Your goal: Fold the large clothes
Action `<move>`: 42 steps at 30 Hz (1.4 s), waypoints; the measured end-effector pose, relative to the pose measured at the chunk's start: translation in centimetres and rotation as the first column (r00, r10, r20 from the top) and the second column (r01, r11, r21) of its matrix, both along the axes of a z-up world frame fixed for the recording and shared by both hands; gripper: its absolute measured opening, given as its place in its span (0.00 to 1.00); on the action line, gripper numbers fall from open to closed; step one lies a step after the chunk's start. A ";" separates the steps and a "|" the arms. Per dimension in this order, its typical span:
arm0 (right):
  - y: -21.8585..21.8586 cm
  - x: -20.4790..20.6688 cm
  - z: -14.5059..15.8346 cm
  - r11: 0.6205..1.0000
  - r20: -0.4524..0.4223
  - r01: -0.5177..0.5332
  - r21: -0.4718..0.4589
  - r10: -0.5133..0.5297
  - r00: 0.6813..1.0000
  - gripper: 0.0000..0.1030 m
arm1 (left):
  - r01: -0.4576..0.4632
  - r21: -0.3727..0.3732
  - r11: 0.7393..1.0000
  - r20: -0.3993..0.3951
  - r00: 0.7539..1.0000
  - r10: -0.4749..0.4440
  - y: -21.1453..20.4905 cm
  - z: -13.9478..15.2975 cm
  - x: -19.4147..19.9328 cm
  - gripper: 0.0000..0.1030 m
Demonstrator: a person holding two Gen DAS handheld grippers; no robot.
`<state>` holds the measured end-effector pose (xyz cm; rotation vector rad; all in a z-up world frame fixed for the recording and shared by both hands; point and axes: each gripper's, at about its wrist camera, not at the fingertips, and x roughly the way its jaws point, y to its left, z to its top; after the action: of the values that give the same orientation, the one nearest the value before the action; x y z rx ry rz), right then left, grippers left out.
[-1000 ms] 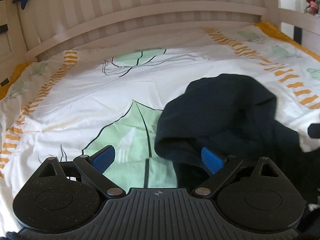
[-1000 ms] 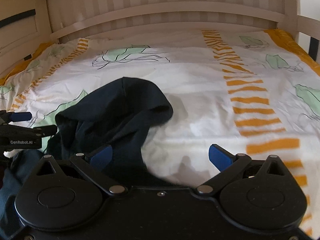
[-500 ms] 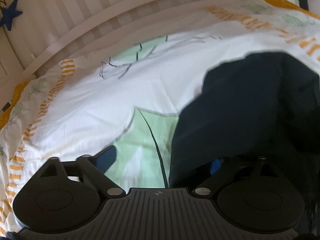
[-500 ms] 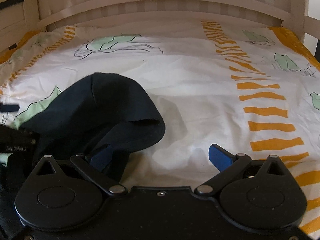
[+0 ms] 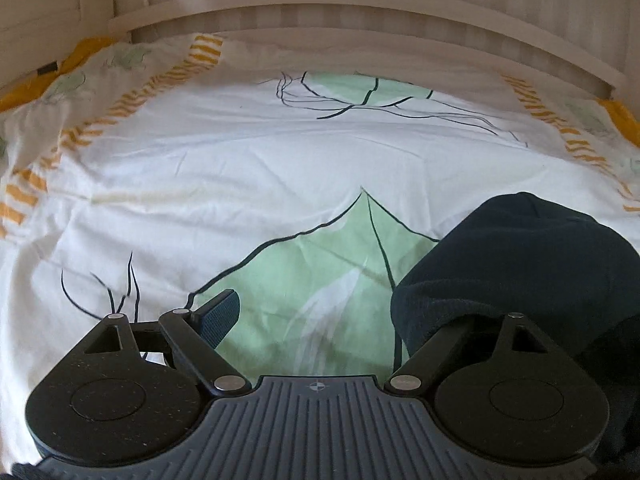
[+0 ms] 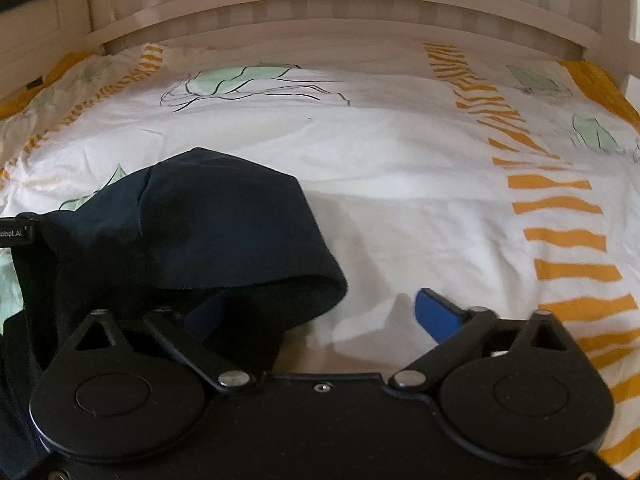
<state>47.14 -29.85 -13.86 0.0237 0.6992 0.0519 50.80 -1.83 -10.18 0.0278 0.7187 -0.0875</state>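
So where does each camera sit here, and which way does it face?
Left wrist: on the left tool, facing the headboard across the leaf-print duvet; the dark garment covers one finger.
Right wrist: on the right tool, facing likewise; the garment lies lower left.
Shared: garment, duvet, headboard.

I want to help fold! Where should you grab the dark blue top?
Probably the hemmed edge of the dark blue top, where it curls up off the bedcover. Come from the near side: the right tool already straddles that raised edge, its jaws just closing.
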 end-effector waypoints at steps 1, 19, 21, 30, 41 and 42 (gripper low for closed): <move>0.1 0.3 0.0 1.000 -0.009 -0.003 -0.008 0.003 1.000 0.84 | 0.000 -0.006 1.000 0.001 1.000 0.000 0.1 0.1 0.0 0.82; -0.1 -1.2 0.2 0.988 -0.015 -0.083 -0.132 0.082 0.997 0.44 | -0.015 -0.095 0.995 -0.126 0.992 0.003 2.5 -2.0 1.8 0.83; -2.3 -1.7 0.2 0.998 0.005 -0.041 -0.038 0.041 0.999 0.56 | 0.007 -0.088 0.996 -0.117 0.993 -0.017 2.5 -1.5 1.8 0.82; -4.7 -5.0 2.7 0.987 0.046 -0.106 0.121 0.101 0.994 0.65 | 0.213 -0.090 0.973 -0.015 0.976 -0.215 3.1 3.4 -2.7 0.82; 1.5 -1.0 4.0 0.974 0.096 -0.211 0.086 0.203 0.974 0.41 | 0.227 -0.124 0.966 0.075 0.973 -0.218 -0.8 3.9 -2.4 0.82; 1.8 -0.6 3.5 0.977 0.081 -0.199 0.071 0.193 0.978 0.41 | 0.219 -0.113 0.969 0.065 0.975 -0.213 -1.1 3.3 -2.3 0.82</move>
<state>46.55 -28.08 -10.38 0.0277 0.6240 0.2688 48.53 -2.98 -6.84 -0.0063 0.6547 -0.3377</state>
